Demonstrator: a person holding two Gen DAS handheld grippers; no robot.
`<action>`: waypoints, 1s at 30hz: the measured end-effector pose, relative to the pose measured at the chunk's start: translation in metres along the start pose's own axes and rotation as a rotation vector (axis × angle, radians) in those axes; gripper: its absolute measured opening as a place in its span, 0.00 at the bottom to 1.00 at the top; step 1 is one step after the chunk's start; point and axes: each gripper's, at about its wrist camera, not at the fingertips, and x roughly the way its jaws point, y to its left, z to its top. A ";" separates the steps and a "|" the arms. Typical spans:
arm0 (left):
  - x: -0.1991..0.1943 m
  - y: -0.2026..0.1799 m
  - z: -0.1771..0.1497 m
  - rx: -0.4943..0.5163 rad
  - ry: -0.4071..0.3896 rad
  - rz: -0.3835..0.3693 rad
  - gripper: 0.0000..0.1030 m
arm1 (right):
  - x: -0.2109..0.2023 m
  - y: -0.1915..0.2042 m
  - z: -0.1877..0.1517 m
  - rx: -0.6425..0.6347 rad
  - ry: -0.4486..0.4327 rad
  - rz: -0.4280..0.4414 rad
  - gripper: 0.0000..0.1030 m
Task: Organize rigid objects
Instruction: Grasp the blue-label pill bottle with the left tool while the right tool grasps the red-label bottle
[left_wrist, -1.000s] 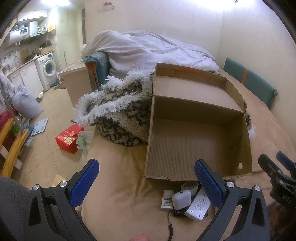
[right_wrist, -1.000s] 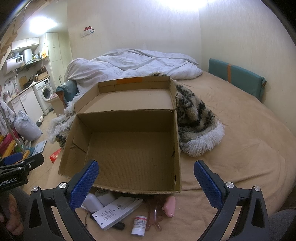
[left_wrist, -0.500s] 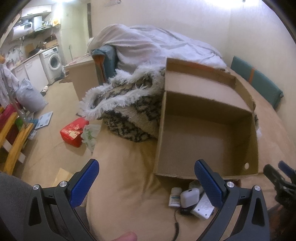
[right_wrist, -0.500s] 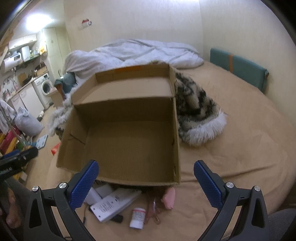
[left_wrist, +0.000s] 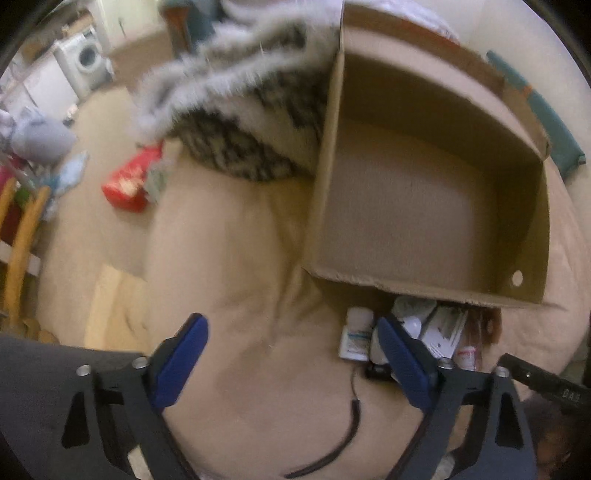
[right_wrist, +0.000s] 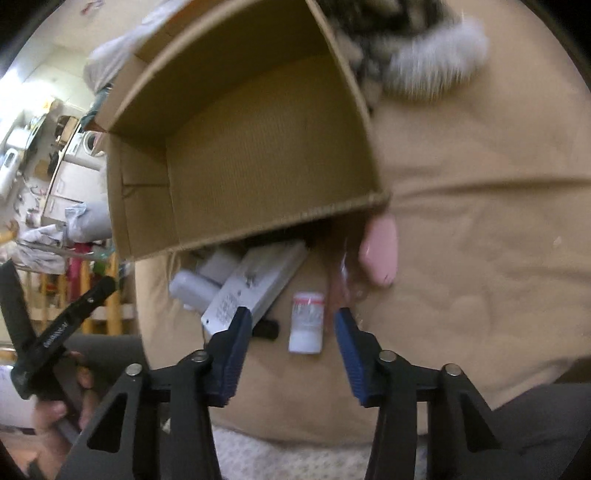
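Note:
An open cardboard box (left_wrist: 325, 177) lies on the tan bed, and a pile of small items sits against its near edge. In the right wrist view the pile holds a white pill bottle with a red label (right_wrist: 307, 321), a white remote (right_wrist: 258, 284), a white charger (right_wrist: 194, 290) and a pink object (right_wrist: 380, 254). My right gripper (right_wrist: 293, 314) points down at the bottle. Its jaws are closing with the bottle between the fingertips, and the pads are not pressing on it. My left gripper (left_wrist: 290, 323) is closing over bare sheet, left of a white bottle (left_wrist: 356, 334).
A black cable (left_wrist: 351, 410) trails from the pile toward me. A furry black-and-white blanket (left_wrist: 251, 122) lies against the box's left wall. A red package (left_wrist: 129, 184) and clutter sit on the floor to the left. The other gripper's black frame (right_wrist: 62, 321) is at the left edge.
Both grippers have dropped and tipped downward toward the pile in front of the box. Both sets of jaws have narrowed. The right fingertips now straddle the pill bottle.

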 end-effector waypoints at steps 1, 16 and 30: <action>0.011 -0.001 0.001 -0.007 0.043 -0.014 0.71 | 0.006 -0.003 0.000 0.008 0.019 0.001 0.45; 0.091 -0.021 0.006 -0.041 0.310 -0.121 0.53 | 0.052 0.002 0.007 0.030 0.183 -0.067 0.30; 0.110 -0.031 -0.003 -0.021 0.330 -0.073 0.24 | 0.084 0.029 0.019 -0.041 0.208 -0.124 0.27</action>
